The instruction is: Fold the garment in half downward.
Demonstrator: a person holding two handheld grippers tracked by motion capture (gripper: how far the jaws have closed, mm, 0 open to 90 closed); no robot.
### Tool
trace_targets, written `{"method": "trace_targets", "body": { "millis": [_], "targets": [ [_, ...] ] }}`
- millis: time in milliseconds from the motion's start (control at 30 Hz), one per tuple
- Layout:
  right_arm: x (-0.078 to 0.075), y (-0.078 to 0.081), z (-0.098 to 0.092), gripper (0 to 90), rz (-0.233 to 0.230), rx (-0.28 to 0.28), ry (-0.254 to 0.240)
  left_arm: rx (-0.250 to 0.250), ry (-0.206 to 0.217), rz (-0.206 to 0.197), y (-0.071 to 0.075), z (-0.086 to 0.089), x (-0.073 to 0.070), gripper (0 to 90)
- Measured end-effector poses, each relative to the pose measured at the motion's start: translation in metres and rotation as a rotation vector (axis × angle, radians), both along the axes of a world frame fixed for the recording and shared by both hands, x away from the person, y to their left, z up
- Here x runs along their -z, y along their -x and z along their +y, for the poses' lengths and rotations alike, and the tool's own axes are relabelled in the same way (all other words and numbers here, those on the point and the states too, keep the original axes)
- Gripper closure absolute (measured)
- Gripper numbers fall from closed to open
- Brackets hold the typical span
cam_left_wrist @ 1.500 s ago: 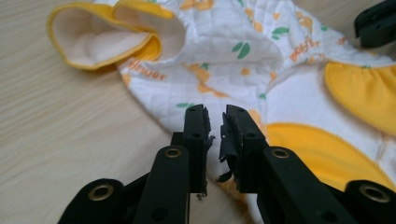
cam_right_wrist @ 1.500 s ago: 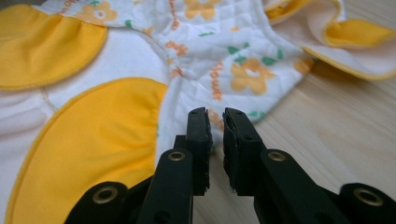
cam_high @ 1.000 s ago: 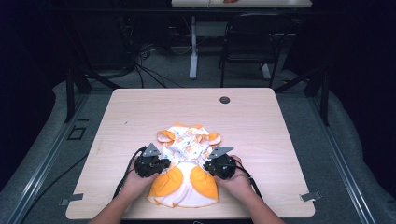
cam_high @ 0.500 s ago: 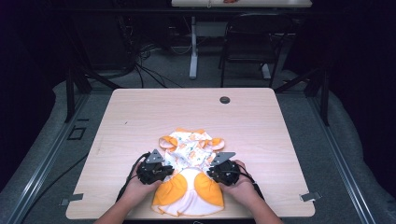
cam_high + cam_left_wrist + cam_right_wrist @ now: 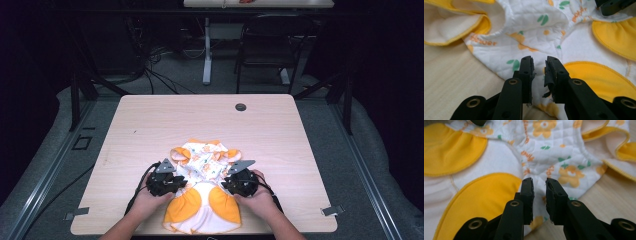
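A small quilted baby garment [image 5: 202, 200] lies on the table near its front edge, white with orange flowers, green leaves and yellow-orange panels. My left gripper [image 5: 175, 182] holds its left side and my right gripper [image 5: 227, 185] its right side. In the left gripper view my left gripper [image 5: 539, 66] has its jaws nearly together, pinching the garment [image 5: 549, 32]; my right gripper [image 5: 614, 5] shows at the top right. In the right gripper view my right gripper [image 5: 539, 185] pinches the garment [image 5: 544, 150] the same way.
The light wooden table [image 5: 150, 125] has a round dark grommet [image 5: 241, 107] near its back edge. Beyond it stand a black chair [image 5: 270, 45] and a white table leg [image 5: 206, 60], with cables [image 5: 155, 75] on the floor.
Both grippers have moved toward the table's front edge, dragging the garment with them. The lower yellow-orange panels now lie spread flatter between the hands.
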State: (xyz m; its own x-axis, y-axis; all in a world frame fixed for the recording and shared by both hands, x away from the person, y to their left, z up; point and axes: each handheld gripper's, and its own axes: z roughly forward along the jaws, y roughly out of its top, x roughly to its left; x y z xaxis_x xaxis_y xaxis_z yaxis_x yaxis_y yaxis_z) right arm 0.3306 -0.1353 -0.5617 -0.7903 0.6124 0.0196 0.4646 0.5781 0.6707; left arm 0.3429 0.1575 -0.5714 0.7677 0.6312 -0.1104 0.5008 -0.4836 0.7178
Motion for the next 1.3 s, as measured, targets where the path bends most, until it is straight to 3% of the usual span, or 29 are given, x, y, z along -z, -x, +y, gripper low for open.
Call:
{"method": "trace_targets", "body": {
  "millis": [100, 133, 367, 533, 667, 800, 933, 1167, 1300],
  "targets": [
    [-0.004, -0.007, 0.000, 75.5, 0.003, 0.010, 0.002, -0.005, -0.011, -0.008, -0.006, 0.000, -0.005, 71.4],
    [-0.009, -0.015, -0.001, 76.4, -0.001, 0.025, -0.025, -0.010, -0.009, -0.021, -0.013, 0.000, -0.011, 71.1],
    [-0.028, -0.046, -0.001, 81.4, -0.004, 0.049, -0.043, -0.049, 0.025, -0.056, -0.045, -0.001, -0.034, 70.4],
    [-0.038, -0.064, 0.003, 82.2, -0.019, 0.070, -0.054, -0.058, 0.011, -0.083, -0.065, -0.005, -0.043, 70.8],
    [-0.038, -0.076, 0.009, 80.4, -0.043, 0.086, -0.043, -0.066, -0.005, -0.088, -0.079, -0.010, -0.041, 70.4],
    [-0.033, -0.090, 0.012, 81.4, -0.037, 0.107, -0.024, -0.079, -0.019, -0.079, -0.090, -0.015, -0.037, 70.4],
    [-0.029, -0.101, 0.015, 83.3, -0.017, 0.107, -0.014, -0.081, -0.013, -0.067, -0.100, -0.018, -0.034, 69.8],
    [-0.025, -0.119, 0.019, 80.9, -0.044, 0.125, 0.016, -0.093, -0.010, -0.068, -0.113, -0.020, -0.032, 71.1],
    [-0.021, -0.128, 0.019, 79.3, -0.038, 0.149, 0.020, -0.125, -0.007, -0.054, -0.124, -0.017, -0.025, 70.6]
  ]
}}
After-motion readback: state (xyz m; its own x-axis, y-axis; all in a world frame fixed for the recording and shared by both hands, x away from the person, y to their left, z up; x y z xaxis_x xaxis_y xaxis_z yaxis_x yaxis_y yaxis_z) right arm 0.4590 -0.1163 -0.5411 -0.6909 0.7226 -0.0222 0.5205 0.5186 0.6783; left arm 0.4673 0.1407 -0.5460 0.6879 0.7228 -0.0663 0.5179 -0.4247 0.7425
